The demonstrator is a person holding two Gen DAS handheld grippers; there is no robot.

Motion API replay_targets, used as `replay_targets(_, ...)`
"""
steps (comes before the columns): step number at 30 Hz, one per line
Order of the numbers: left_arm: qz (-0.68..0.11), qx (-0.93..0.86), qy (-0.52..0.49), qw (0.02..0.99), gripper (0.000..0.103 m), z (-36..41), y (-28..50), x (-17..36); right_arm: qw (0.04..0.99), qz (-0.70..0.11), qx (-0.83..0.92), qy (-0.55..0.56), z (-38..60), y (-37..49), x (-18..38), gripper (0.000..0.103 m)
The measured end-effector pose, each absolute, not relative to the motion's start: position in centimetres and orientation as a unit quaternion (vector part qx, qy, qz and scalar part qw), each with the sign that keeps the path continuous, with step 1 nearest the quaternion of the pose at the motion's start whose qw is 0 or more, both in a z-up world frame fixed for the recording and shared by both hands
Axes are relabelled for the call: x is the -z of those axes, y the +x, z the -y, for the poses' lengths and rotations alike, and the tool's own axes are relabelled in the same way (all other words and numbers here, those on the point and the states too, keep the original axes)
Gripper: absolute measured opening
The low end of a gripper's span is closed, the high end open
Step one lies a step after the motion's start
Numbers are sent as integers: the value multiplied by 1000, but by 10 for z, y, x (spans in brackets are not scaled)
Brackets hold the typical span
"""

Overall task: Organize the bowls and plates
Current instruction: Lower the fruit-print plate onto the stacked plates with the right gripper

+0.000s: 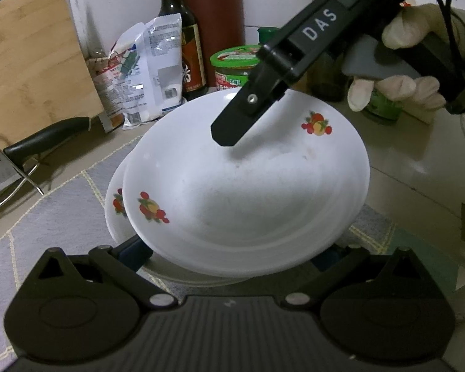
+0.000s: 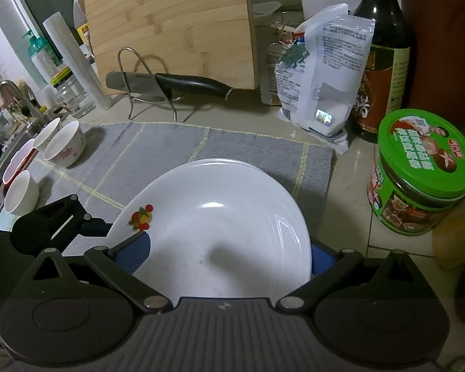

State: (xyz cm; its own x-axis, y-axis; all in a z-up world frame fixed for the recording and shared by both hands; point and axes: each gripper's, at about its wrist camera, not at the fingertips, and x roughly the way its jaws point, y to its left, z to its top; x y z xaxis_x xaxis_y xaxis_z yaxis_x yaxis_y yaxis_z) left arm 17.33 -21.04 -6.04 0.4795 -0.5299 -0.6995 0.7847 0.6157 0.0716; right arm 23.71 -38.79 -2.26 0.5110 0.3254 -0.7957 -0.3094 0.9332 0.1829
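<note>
Your right gripper (image 2: 223, 257) has its blue pads (image 2: 133, 252) on either side of the top plate (image 2: 220, 226), one over the rim by the fruit print and the other at the opposite edge; whether they pinch the rim or only bracket it, you cannot tell from here. In the left wrist view, one black finger of that gripper reaches down over the far rim of the top plate (image 1: 247, 186), with a gloved hand (image 1: 396, 90) on the handle behind it. Your left gripper (image 1: 232, 257) sits low at the near edge of the same plate, its fingers almost wholly hidden under the rim, so their opening cannot be read either. The top plate lies tilted and off-centre on a second plate (image 1: 116, 214) with the same fruit print, both resting on the grey mat (image 2: 247, 145) near its right end. This looks like the stacking step, with the plate not yet seated square. Next you probably need to level it and slide it until the rims line up, then let go gently. The small bowls (image 2: 65, 144) wait at the mat's left end, well apart, by the sink.
</note>
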Motion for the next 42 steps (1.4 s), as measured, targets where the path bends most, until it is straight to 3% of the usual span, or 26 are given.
replay_targets(20,-385,412,204,800,103,219,195,56,865,-480,-145,-4,383,240,21,103)
replay_targets(42,-399,405,180,803,102,214,196,50,870,-475,-131,7,388,230,15,103)
